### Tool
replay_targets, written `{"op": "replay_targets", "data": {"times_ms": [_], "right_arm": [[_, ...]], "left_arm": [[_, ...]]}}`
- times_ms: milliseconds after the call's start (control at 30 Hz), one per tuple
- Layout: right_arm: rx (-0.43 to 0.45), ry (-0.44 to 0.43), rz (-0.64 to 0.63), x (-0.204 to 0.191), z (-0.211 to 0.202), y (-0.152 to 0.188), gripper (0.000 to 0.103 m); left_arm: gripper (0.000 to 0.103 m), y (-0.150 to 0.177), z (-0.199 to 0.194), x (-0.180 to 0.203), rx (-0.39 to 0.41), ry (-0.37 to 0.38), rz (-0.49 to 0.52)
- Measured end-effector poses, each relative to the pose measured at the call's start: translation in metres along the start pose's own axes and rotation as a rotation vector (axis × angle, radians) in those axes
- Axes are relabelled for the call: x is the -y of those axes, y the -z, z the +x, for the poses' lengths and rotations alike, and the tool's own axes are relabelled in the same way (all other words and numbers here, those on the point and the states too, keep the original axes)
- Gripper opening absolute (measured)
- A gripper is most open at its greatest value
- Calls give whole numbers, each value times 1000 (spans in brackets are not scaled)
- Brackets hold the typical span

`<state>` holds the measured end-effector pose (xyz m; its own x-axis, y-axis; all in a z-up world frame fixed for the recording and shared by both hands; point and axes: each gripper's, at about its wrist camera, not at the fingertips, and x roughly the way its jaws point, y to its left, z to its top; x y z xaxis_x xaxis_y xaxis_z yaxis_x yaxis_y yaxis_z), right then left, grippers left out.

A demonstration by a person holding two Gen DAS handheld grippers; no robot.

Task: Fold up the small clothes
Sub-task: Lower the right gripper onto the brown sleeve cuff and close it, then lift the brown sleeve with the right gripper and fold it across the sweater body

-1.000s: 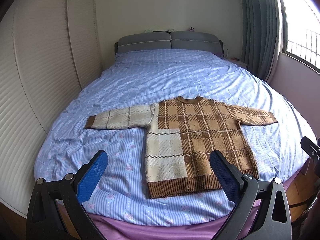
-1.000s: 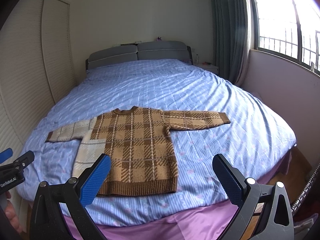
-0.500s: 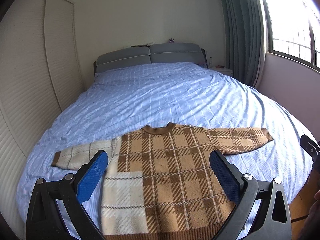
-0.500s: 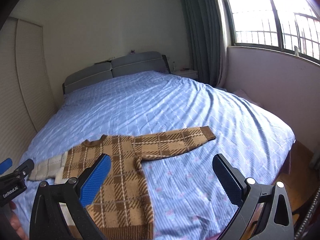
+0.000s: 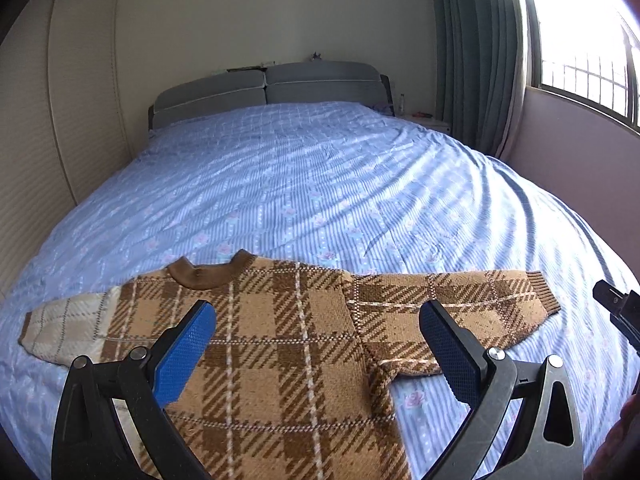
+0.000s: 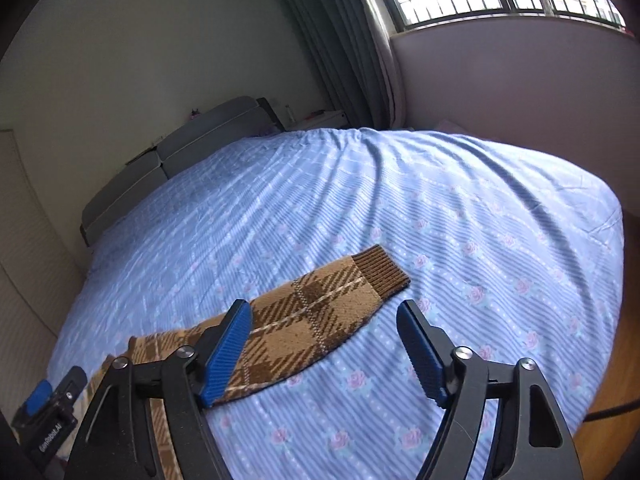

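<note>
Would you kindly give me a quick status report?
Left gripper open above sweater. Right gripper closing, empty, near sleeve cuff. Sweater flat, unfolded. Nothing in the way.

Sweater (image 5: 280,344): tan and brown plaid, thin white lines, one cream sleeve (image 5: 68,324), brown ribbed collar and cuffs. Bedsheet (image 5: 320,184): light blue stripes, pink roses. Headboard (image 5: 264,88): grey. My tongs (image 5: 316,344): black, blue pads.

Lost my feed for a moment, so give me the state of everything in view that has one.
sweater: flat on the bed, unfolded, sleeves spread out
brown sleeve: flat, not gripped
left gripper: open above the sweater, empty
right gripper: jaws closing, empty, above the sleeve
curtain: drawn aside
</note>
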<state>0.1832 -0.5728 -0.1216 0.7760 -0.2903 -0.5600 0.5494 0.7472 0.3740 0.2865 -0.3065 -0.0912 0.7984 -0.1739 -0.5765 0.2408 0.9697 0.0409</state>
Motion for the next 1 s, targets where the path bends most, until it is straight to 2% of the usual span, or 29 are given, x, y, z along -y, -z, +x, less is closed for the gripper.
{"op": "replay_targets", "data": {"times_ms": [200,300,533,767,800,867,900,1000], "right_arm": [[-66,-2,90,32,66,-3,44],[-90,-5,138,44,89,-1,41],[-137,16,268,70,128,6,41],[-139,-82,467,100,155,10,41],[-140,-83,470,100,157,7,38],[-140,-87,452,97,157,3,15],[-139,-85,442,94,156,1,11],[-108,-62,391,81,143,-5,11]], "left_arm": [[103,-3,46,30,-7,-25,19],[103,-5,61,40,-15,-33,14],[103,-3,78,57,-20,-42,36],[103,-8,84,64,-41,-47,40],[103,-9,82,65,-33,-50,47],[103,-13,75,63,-10,-60,59],[103,-14,72,61,-3,-62,58],[103,-18,64,48,1,-69,42]]}}
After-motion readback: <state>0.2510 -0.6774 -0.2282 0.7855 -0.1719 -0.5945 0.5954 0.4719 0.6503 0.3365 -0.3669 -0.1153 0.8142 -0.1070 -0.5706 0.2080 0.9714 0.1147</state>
